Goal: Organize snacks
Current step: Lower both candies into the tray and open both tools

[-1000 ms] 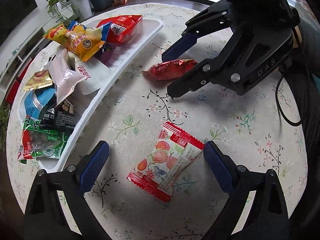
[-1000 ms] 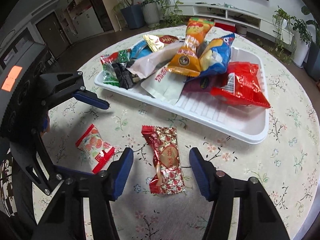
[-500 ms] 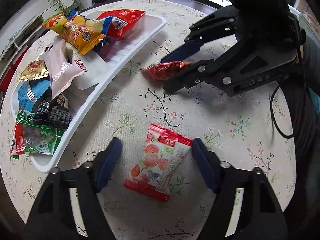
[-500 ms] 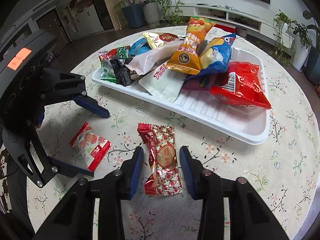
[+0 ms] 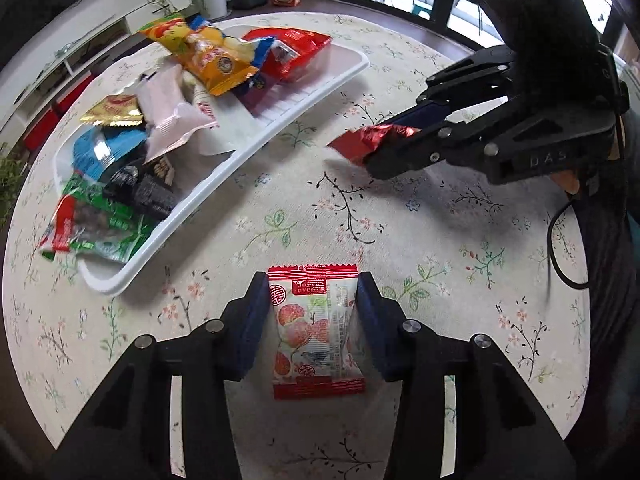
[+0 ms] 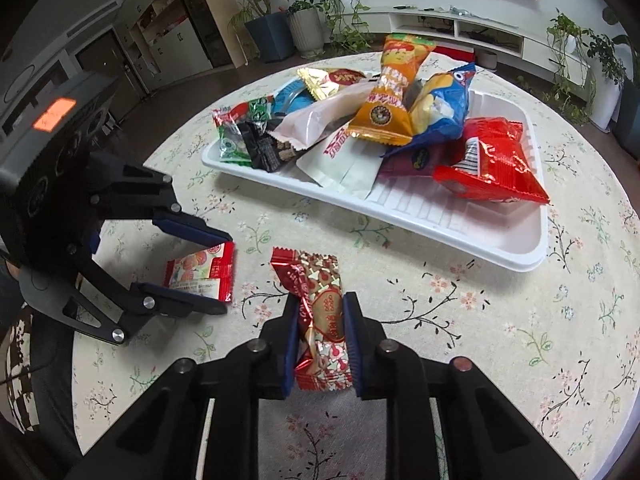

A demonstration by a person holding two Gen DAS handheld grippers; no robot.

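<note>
A white-and-red strawberry snack packet (image 5: 316,328) lies on the flowered tablecloth between the blue pads of my left gripper (image 5: 314,284). The jaws are closing, and both pads touch the packet's long sides. In the right wrist view the same left gripper (image 6: 226,274) straddles the strawberry packet (image 6: 200,272). My right gripper (image 6: 320,308) is closing on a red-and-gold candy packet (image 6: 316,280), which crumples between the pads. Seen from the left wrist view, the right gripper (image 5: 384,140) has the candy packet's red end (image 5: 358,144) sticking out of it.
A white tray (image 6: 460,236) beyond both grippers is piled with snack bags, among them an orange one (image 6: 390,100), a blue one (image 6: 444,108) and a red one (image 6: 492,164). In the left wrist view the tray (image 5: 332,76) lies at the left. Potted plants and a low shelf stand past the round table's edge.
Both grippers have closed from wide open onto their packets. The strawberry packet has turned in line with the left fingers. The candy packet is now squeezed and crumpled.
</note>
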